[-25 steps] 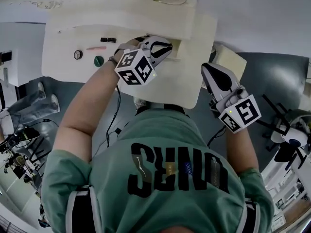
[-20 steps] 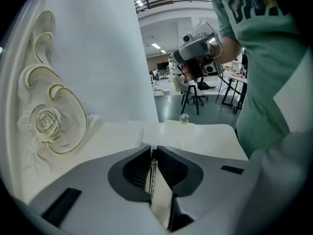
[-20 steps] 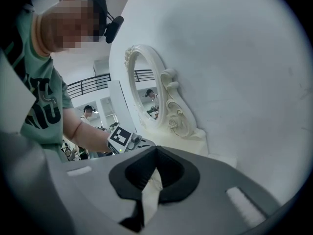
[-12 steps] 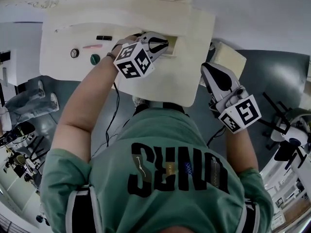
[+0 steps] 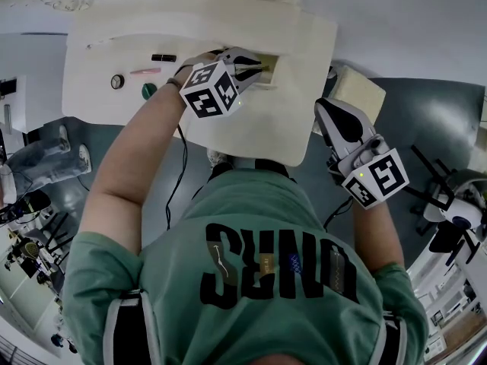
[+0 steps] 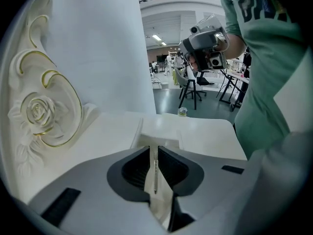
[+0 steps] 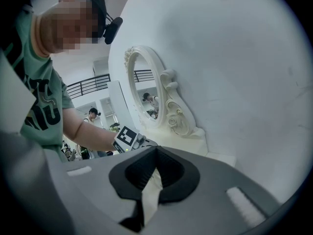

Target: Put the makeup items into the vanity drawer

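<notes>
— How is the left gripper (image 6: 154,148) now?
— Its jaws are a narrow slit apart, and they have just been opening. A thin stick (image 6: 155,173) stands in the gap. Light shows along one side of it, so the pads do not squeeze it.
— What is around it?
— The tips are just over the open drawer (image 6: 159,133) of the cream vanity (image 5: 99,52).
— And the right gripper (image 7: 156,148)?
— Its jaws are pressed together with nothing in them. It is near the vanity's right edge, not touching.
— Other makeup?
— It lies on the top, left of the left gripper: a black tube (image 5: 163,58), a pink stick (image 5: 144,71), a round case (image 5: 116,82) and a green round piece (image 5: 149,91). The carved mirror frame (image 6: 36,111) rises behind.
</notes>
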Motion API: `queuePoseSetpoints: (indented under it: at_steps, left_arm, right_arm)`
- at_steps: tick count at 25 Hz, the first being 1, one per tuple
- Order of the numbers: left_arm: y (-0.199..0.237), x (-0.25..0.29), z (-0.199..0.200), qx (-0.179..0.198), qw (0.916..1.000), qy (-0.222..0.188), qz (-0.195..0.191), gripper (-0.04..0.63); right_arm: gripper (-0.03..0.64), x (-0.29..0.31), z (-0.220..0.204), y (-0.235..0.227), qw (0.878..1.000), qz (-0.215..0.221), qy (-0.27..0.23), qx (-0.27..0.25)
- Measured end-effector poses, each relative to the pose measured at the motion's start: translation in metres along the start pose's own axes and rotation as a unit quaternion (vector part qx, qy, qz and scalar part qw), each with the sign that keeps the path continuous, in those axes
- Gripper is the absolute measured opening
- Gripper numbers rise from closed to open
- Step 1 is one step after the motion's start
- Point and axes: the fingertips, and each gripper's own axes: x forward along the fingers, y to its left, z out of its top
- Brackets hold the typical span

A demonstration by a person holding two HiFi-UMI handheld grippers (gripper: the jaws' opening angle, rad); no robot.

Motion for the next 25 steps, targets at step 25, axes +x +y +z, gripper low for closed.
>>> queuePoseSetpoints:
  at_steps: [25]
  left_arm:
    - [-0.02,-0.234,0.039,-0.171,0.9383,-0.246,0.172,0.022]
  right_arm:
    - [0.009,0.063,0.065,0.097,0.993,0.094,-0.014,-0.068]
